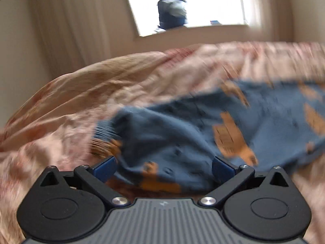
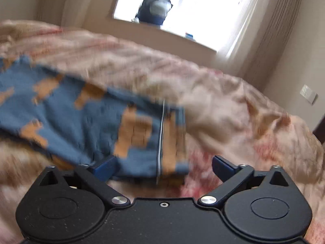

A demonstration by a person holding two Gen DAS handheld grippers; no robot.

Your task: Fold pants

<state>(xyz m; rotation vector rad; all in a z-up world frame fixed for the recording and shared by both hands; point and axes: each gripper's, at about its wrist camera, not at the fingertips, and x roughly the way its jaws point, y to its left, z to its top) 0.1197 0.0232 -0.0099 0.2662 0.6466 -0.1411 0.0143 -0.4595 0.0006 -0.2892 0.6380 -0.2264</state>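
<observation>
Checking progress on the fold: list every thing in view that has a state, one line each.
pants: lying on the bedspread, rumpled, not neatly folded, not gripped.
left gripper: open, jaws wide, cuff end of the pants just ahead.
right gripper: open, jaws wide, waistband end just ahead.
bedspread: wrinkled, spread over the bed.
curtain: drawn aside, window uncovered.

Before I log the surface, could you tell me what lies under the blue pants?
The pants lie on a wrinkled pink and beige bedspread that shows all around them. What is beneath the bedspread is covered.

One pair of pants point(image 1: 182, 126), one bedspread point(image 1: 101, 81), one backpack point(image 1: 171, 12), one window point(image 1: 213, 2)
</observation>
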